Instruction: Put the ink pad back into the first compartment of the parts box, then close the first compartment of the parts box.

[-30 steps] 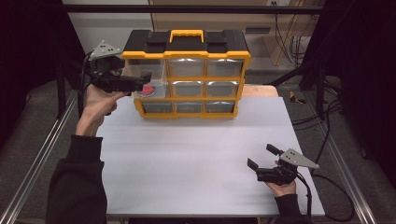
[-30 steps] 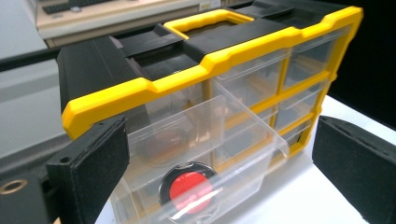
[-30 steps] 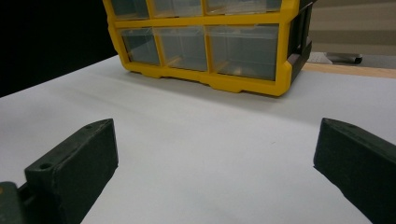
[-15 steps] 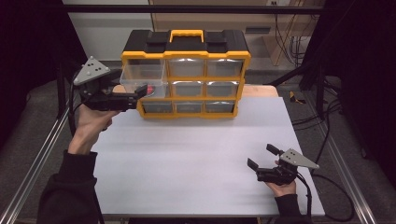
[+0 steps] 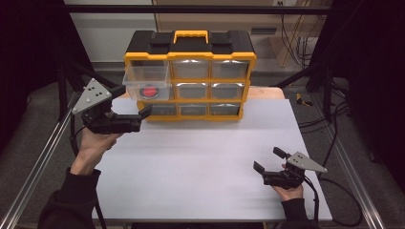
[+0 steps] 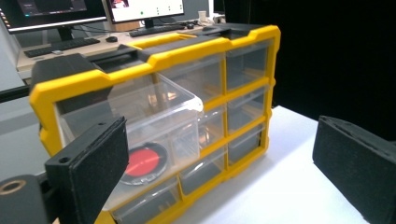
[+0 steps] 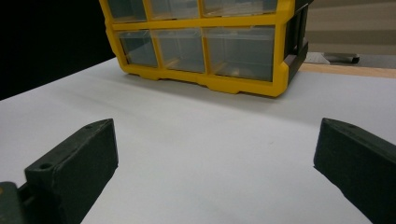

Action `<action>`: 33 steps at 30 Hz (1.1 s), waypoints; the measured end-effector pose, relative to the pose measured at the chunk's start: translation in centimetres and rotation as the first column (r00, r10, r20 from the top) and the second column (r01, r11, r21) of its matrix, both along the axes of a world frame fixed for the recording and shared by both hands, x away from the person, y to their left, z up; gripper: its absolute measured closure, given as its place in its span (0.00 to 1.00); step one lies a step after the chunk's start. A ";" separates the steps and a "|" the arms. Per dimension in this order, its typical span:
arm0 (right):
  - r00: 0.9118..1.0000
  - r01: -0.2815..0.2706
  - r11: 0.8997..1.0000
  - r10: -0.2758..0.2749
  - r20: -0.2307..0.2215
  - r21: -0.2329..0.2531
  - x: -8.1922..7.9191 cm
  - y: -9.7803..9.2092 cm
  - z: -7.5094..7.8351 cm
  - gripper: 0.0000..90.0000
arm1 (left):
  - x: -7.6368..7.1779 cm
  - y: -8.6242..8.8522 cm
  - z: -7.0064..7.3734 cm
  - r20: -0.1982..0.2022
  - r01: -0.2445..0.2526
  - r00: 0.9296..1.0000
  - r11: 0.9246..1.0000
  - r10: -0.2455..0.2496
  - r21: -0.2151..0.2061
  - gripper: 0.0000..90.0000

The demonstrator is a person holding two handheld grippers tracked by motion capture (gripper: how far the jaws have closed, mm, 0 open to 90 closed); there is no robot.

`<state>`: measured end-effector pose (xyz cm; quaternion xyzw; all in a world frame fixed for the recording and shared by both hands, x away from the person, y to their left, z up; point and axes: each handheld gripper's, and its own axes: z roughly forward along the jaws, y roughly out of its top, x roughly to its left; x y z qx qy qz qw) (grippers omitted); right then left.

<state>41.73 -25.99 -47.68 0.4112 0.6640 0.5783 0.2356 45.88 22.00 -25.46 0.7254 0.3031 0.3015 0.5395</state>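
Note:
A yellow and black organizer [image 5: 191, 52] with clear drawers stands at the back of the white table [image 5: 205, 157]. Its left middle drawer [image 5: 146, 86] is pulled out and holds a red round disc [image 5: 149, 90]. My left gripper [image 5: 132, 101] hovers open just in front of and below that drawer, touching nothing. In the left gripper view the drawer [image 6: 159, 112] and red disc [image 6: 140, 163] show beyond the wide-open left gripper [image 6: 219, 172]. My right gripper [image 5: 268, 160] rests open near the front right of the table. The right gripper [image 7: 215, 158] faces the organizer's bottom row [image 7: 201, 51] with nothing between its fingers.
A metal rail [image 5: 36, 162] runs along the table's left side. Cables [image 5: 334, 124] lie on the floor to the right. Monitors and a keyboard [image 6: 60, 44] sit on a desk behind the organizer. Bare white tabletop lies between the two grippers.
My left gripper has drawn back from the organizer's left drawer, moving down and toward the person. The drawer stays pulled out. The right gripper has not moved.

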 end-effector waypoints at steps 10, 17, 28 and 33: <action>1.000 -0.001 1.000 0.001 -0.001 0.002 0.0 -0.1 0.0 0.00 | 0.0 -0.1 -2.6 -0.011 -0.009 1.000 1.000 0.009 -0.016 0.04; 1.000 -0.001 1.000 0.001 0.000 0.004 0.0 0.0 0.0 0.00 | 0.1 0.1 -4.7 -0.029 -0.019 0.999 0.999 0.018 -0.042 0.05; 1.000 -0.001 1.000 0.001 0.001 0.005 0.0 -0.1 0.0 0.00 | 0.4 -0.6 -6.3 -0.053 -0.033 0.998 0.999 0.032 -0.034 0.18; 1.000 -0.001 1.000 0.001 -0.001 0.000 0.0 -0.1 0.0 0.00 | 0.7 -0.8 -6.9 -0.067 -0.054 0.996 0.998 0.052 -0.031 0.31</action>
